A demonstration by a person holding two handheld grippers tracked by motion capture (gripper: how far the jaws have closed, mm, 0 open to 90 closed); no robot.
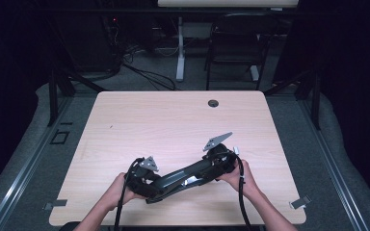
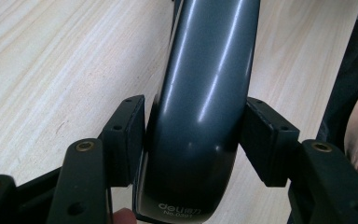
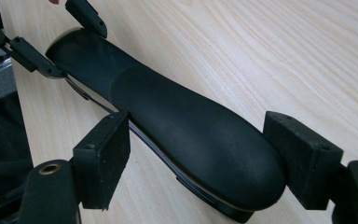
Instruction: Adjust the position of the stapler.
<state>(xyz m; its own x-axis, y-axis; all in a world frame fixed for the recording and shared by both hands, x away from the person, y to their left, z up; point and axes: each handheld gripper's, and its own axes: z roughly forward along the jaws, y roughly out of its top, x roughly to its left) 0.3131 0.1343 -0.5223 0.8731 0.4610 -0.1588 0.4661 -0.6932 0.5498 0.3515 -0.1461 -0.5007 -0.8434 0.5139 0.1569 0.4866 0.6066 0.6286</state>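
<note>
While stapler (image 1: 183,175) lies near front table edge (image 1: 173,224), far half bare

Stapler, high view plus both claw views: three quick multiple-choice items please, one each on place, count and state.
1. Where is the stapler?
A near edge of the table
B by the far edge
C on the floor
2. How many claws are at it?
A none
B one
C two
3. The left claw is
A empty
B astride the stapler
C on a cable

A: the stapler lies on the table by the hands.
C: the left claw and the right claw are at opposite ends.
B: its pads flank the stapler's sides.
</note>
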